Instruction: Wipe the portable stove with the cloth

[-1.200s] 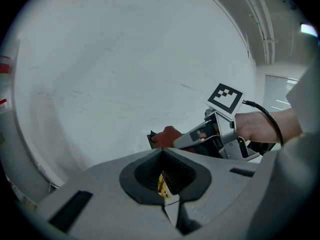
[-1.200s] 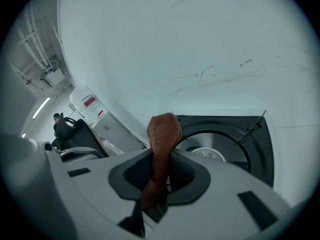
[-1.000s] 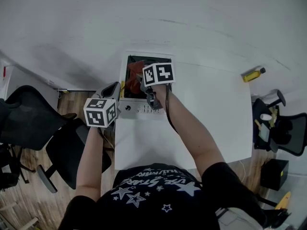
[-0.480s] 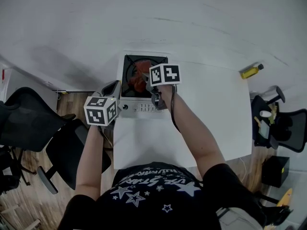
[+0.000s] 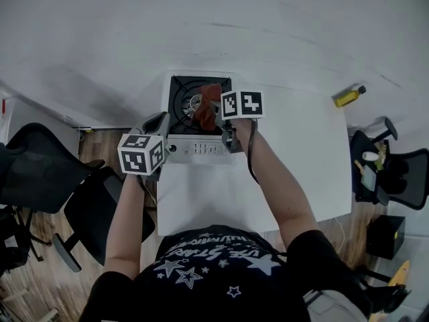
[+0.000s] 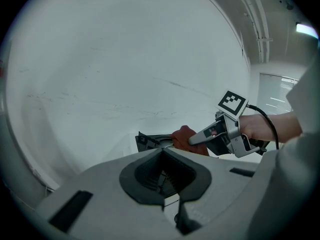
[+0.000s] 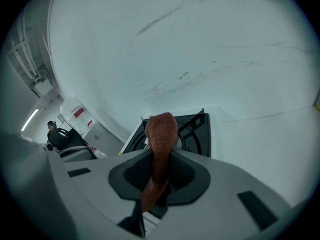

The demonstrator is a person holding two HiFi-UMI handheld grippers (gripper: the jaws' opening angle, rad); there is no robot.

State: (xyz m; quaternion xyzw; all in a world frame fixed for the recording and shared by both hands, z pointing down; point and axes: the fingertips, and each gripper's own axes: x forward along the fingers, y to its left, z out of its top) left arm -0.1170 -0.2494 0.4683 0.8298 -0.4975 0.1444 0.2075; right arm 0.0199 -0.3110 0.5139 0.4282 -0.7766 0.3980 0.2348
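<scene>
The portable stove (image 5: 181, 92) sits at the table's far left, black burner top behind a silver control panel. My right gripper (image 5: 218, 117) is shut on the red cloth (image 5: 210, 104), which lies over the right part of the burner top. In the right gripper view the cloth (image 7: 161, 134) rises from between the jaws in front of the stove (image 7: 192, 129). My left gripper (image 5: 158, 124) hangs just off the stove's left edge, shut with nothing in it. The left gripper view looks over its own closed jaws at the stove's corner (image 6: 146, 140), the cloth (image 6: 186, 135) and the right gripper (image 6: 194, 140).
A yellow bottle (image 5: 350, 100) lies at the far right of the white table (image 5: 301, 153). Black office chairs stand on the floor to the left (image 5: 40, 173) and right (image 5: 402, 180). A white wall rises just behind the stove.
My right gripper has dragged the cloth from the left part of the burner top to its right part. The left gripper has stayed where it was.
</scene>
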